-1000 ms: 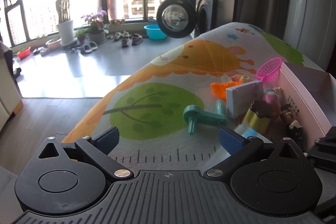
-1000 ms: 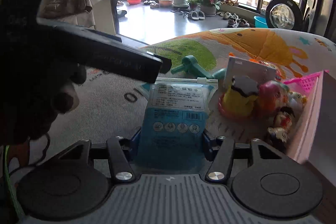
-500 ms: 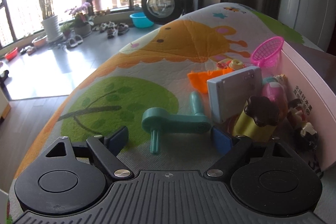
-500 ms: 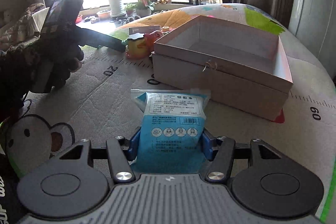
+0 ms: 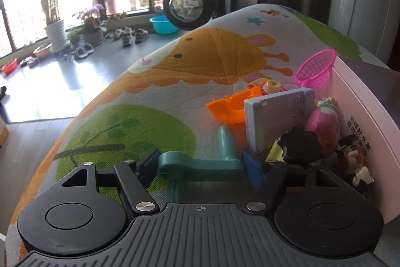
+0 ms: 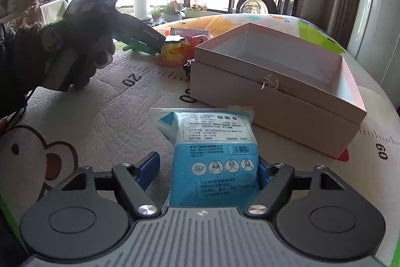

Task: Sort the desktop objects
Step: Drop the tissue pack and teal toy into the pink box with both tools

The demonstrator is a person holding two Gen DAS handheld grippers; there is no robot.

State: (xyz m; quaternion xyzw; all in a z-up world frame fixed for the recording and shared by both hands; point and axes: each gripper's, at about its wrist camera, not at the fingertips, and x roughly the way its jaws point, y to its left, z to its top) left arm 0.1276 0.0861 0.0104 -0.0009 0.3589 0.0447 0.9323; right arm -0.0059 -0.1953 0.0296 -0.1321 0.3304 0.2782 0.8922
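In the left wrist view a teal crank-shaped toy (image 5: 200, 164) lies on the play mat. My left gripper (image 5: 201, 164) is closing on it, and its blue pads touch both ends of the bar. In the right wrist view a blue wipes packet (image 6: 215, 154) lies on the mat between the jaws of my right gripper (image 6: 207, 167). Those jaws are opening: the left pad stands clear of the packet, while the right pad is still against its edge. An open pink box (image 6: 275, 71) sits just beyond the packet. A gloved hand (image 6: 75, 54) holds the left gripper over the teal toy (image 6: 135, 45).
Beside the box wall (image 5: 362, 121) stand a grey-white case (image 5: 277, 116), an orange toy (image 5: 230, 109), a pink basket (image 5: 315, 69), a yellow cake toy with a dark top (image 5: 297, 147), a pink doll (image 5: 325, 119) and a small figure (image 5: 355, 162). The mat falls away at the left edge.
The left gripper came forward and down over the teal toy and its jaws narrowed onto it. The right gripper swung from the toy pile to the box front, and its jaws widened off the packet.
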